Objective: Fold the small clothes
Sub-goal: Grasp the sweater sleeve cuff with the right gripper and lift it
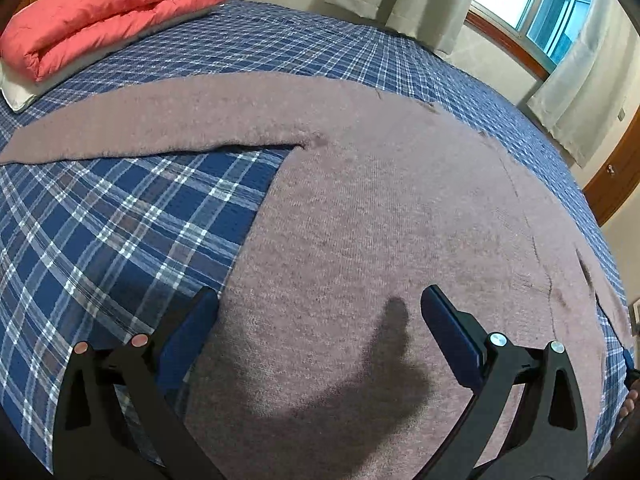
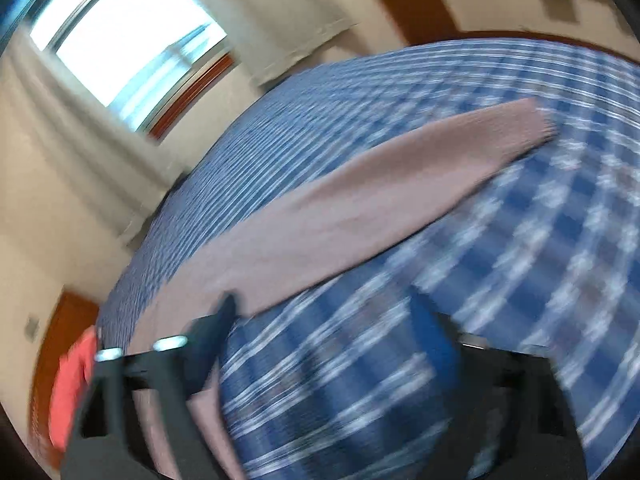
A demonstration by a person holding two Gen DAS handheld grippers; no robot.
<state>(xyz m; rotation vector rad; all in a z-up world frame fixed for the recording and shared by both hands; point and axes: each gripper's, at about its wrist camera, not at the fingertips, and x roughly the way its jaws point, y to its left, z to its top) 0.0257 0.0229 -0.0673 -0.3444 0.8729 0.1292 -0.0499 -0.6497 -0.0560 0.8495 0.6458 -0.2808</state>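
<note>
Two grippers over one mauve sweater [image 1: 360, 200], spread flat on the plaid bed [image 1: 100, 220].

The left gripper [image 1: 320, 316] hangs spread and empty above the sweater's body, near its left side edge, one sleeve [image 1: 140, 120] running far-left. The right gripper [image 2: 332, 312], jaws apart with nothing between them, looks along the other sleeve [image 2: 360, 200], which stretches away up-right toward its cuff; blur hides finer detail. My call: right is nearer that sleeve.
</note>
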